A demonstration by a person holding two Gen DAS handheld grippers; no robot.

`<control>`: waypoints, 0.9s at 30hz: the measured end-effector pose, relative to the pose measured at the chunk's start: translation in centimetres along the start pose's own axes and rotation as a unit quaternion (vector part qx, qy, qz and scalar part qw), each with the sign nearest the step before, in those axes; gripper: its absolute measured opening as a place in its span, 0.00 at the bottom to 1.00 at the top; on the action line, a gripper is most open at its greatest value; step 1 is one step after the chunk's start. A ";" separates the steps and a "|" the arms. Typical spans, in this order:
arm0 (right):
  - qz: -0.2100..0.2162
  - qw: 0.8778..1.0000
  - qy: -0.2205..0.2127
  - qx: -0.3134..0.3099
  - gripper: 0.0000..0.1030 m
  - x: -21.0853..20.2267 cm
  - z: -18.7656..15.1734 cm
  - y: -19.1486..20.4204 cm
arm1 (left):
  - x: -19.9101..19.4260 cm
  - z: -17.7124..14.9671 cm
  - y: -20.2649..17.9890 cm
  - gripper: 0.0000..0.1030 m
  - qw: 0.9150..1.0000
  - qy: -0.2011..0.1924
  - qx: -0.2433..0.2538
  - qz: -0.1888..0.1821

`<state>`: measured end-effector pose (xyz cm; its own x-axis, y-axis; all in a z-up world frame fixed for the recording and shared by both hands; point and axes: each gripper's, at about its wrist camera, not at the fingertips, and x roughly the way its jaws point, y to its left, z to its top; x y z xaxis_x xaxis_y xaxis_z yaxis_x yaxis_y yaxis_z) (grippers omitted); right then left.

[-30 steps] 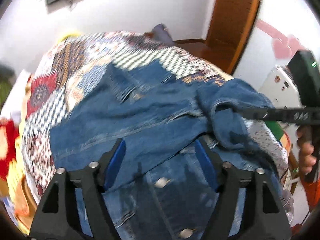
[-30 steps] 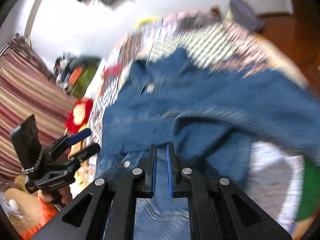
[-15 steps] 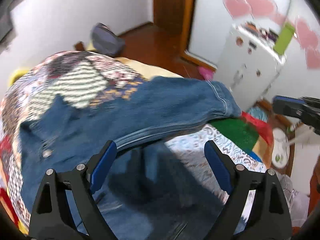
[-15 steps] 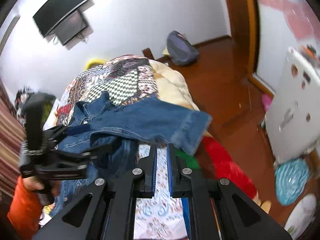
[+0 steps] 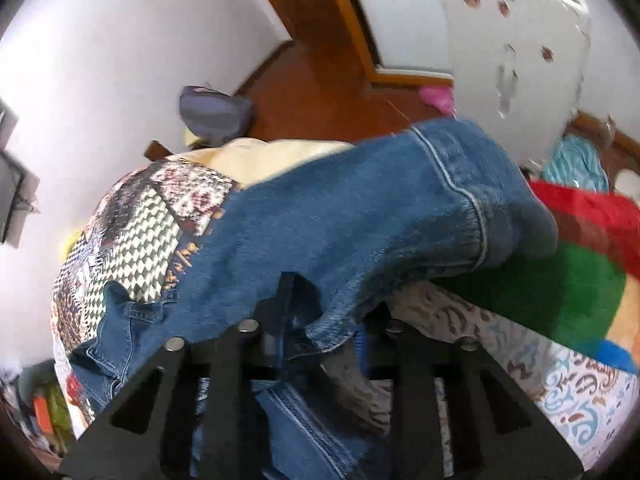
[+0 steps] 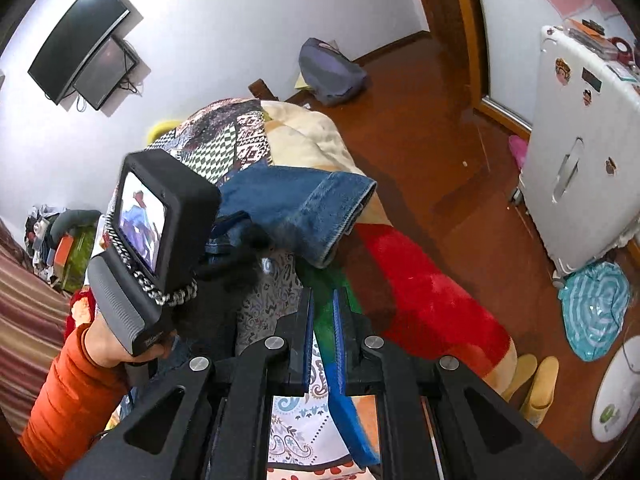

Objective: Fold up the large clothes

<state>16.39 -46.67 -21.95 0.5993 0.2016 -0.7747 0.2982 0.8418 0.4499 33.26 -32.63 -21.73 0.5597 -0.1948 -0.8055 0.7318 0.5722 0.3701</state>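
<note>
A blue denim jacket (image 5: 360, 216) lies on the bed, one sleeve stretched toward the bed's edge with its cuff (image 6: 340, 208) hanging over. My left gripper (image 5: 322, 332) is closing, with a bunched fold of the sleeve's lower edge between its blue pads (image 5: 362, 344). In the right wrist view its black camera body (image 6: 160, 216) is held by a hand in an orange sleeve, and denim hides its fingers. My right gripper (image 6: 322, 332) is shut and holds nothing. It hovers over the patterned sheet, apart from the jacket.
A patchwork bedspread (image 5: 132, 232) and a red and green blanket (image 6: 420, 292) cover the bed. On the wooden floor stand a white fridge (image 6: 580, 152), a grey bag (image 6: 332, 72) and yellow slippers (image 6: 536, 380). A television (image 6: 76, 40) hangs on the wall.
My left gripper swung right along the sleeve, and its wide jaws came together on a denim fold. My right gripper moved right, off the jacket, and stayed shut.
</note>
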 end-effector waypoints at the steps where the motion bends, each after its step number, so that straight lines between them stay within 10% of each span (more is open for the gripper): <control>1: 0.001 1.000 0.002 0.001 0.05 0.3 0.1 0.1 | -0.3 0.0 0.6 0.20 1.000 -0.008 -0.014 -0.009; 10: 0.017 0.999 0.024 -0.037 0.05 2.7 0.5 3.4 | -9.6 -2.3 11.8 0.07 0.975 -0.100 -0.187 -0.060; 16: 0.029 0.994 0.033 -0.097 0.05 4.4 1.0 8.2 | -15.9 -7.9 20.0 0.07 0.953 -0.145 -0.264 0.009; 27: -0.005 0.969 0.063 -0.237 0.05 11.1 0.9 18.7 | -16.4 -24.0 25.7 0.07 0.921 -0.076 -0.381 0.039</control>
<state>29.28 -29.21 -21.70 0.4933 0.2263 -0.8399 -0.0895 0.9736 0.2098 33.57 4.42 -10.11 0.6900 -0.2050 -0.6942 0.2342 0.9707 -0.0538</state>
